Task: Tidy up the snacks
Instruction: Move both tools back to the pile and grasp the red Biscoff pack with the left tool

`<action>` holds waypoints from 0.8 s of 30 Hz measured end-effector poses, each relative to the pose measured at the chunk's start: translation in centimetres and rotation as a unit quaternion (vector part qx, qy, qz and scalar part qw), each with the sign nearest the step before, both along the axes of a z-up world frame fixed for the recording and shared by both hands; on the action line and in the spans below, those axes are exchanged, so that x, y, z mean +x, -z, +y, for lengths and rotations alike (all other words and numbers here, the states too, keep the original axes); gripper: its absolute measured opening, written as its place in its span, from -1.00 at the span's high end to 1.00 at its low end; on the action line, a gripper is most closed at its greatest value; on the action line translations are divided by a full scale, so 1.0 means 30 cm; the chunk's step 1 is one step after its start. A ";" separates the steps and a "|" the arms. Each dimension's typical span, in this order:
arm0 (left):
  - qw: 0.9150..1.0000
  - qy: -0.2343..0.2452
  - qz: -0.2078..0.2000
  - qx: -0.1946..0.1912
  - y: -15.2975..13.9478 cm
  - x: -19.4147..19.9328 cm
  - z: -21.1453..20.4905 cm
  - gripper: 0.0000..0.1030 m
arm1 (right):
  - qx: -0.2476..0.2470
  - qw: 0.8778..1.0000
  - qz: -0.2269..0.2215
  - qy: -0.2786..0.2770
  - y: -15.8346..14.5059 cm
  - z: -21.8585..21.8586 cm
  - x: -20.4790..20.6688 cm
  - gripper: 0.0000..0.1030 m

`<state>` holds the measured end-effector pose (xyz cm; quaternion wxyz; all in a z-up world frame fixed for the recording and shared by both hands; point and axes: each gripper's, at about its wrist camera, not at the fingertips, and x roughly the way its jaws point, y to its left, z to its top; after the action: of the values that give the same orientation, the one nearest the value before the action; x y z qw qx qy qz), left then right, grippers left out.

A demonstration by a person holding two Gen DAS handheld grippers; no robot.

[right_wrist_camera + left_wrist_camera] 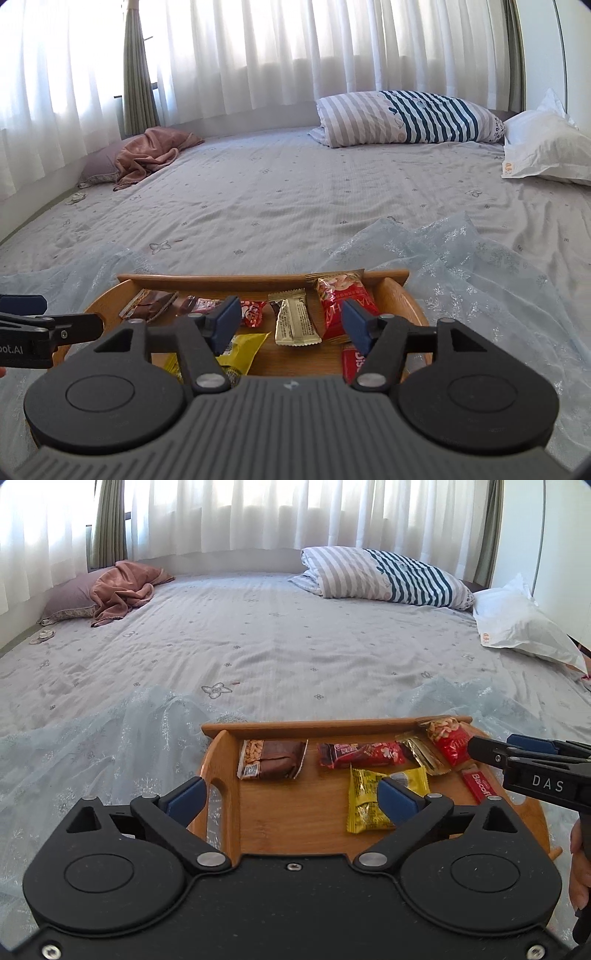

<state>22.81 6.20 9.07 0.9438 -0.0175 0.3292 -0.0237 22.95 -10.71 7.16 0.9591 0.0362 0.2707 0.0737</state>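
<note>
Both tools are sitting above the near edge of the tray (221, 775), which is resting on the bed (295, 646) over a sheer blue cloth (92, 746). Left tool (291, 797) is standing wide apart with nothing between its pads; right tool (290, 325) is also parted and empty. All the snacks I can see are lying inside the tray: brown bar (273, 758) at the left, red bar (364, 755) in the middle back, gold pack (421, 755) beside it, red nut bag (447, 740) leaning on the back rail, yellow pack (373, 801) in front, Biscoff pack (480, 786) near the right edge, partly hidden by the right tool in the left view. My read: the loading looks mostly done and what's left is tidying. The yellow pack is lying skewed and the nut bag is riding up on the rail, with the gold pack touching it. For a clean move I'd be taking one pack at a time, coming in low along its long axis, pinching the crimped end rather than the puffy middle, and keeping the other tool clear of the tray so they aren't colliding. Foil wrappers are likely slipping easily, so close fully before lifting.
</note>
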 end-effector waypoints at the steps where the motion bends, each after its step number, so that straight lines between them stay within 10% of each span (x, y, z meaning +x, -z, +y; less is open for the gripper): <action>1: 1.000 0.000 -0.001 -0.002 -0.003 -0.024 -0.006 -0.92 | 0.000 1.000 -0.003 -0.002 -0.002 -0.006 -0.019 -0.52; 24: 0.998 0.054 -0.011 -0.029 0.103 -0.455 -0.135 -0.98 | -0.025 0.999 -0.037 -0.008 0.134 -0.135 -0.380 -1.00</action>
<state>9.17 2.15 5.96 0.9438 -0.0266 0.3184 -0.0843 11.55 -14.74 3.15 0.9684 0.0069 0.2374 0.0756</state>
